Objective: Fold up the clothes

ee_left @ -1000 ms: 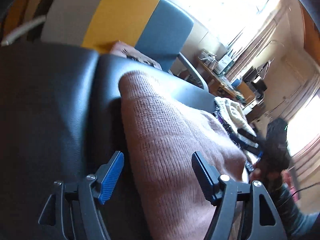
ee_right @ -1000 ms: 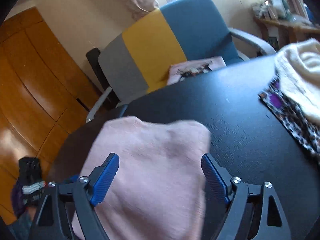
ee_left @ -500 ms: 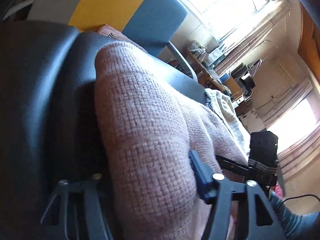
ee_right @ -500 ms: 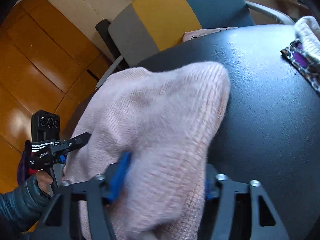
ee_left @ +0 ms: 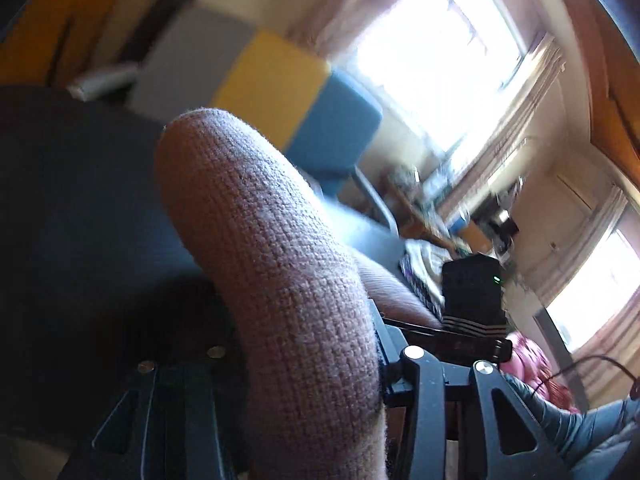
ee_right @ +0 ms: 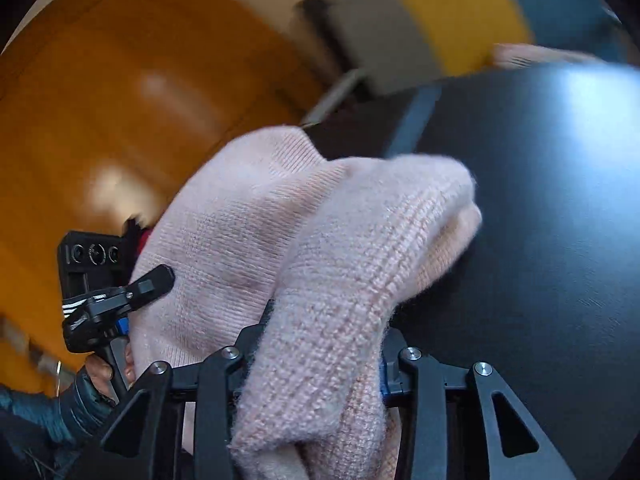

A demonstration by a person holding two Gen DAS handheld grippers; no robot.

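A pink knitted sweater (ee_left: 280, 272) bulges up between the fingers of my left gripper (ee_left: 304, 364), which is shut on a thick fold of it above the black table (ee_left: 80, 240). In the right wrist view the same sweater (ee_right: 320, 272) drapes over my right gripper (ee_right: 324, 344), also shut on a bunched fold. Fabric hides the fingertips of both. The left gripper (ee_right: 152, 280) shows there at the sweater's left edge, held by a hand in a dark sleeve. The right gripper's body (ee_left: 472, 300) appears at right in the left wrist view.
A grey, yellow and blue chair (ee_left: 256, 80) stands behind the table. Other clothes (ee_left: 424, 264) lie at the table's far side. An orange wooden cabinet (ee_right: 120, 100) fills the left of the right wrist view. Bare black tabletop (ee_right: 540, 200) stretches to the right.
Both grippers went from open over the flat sweater to shut on folds of it. The sweater has been lifted and bunched, and both cameras have tilted upward.
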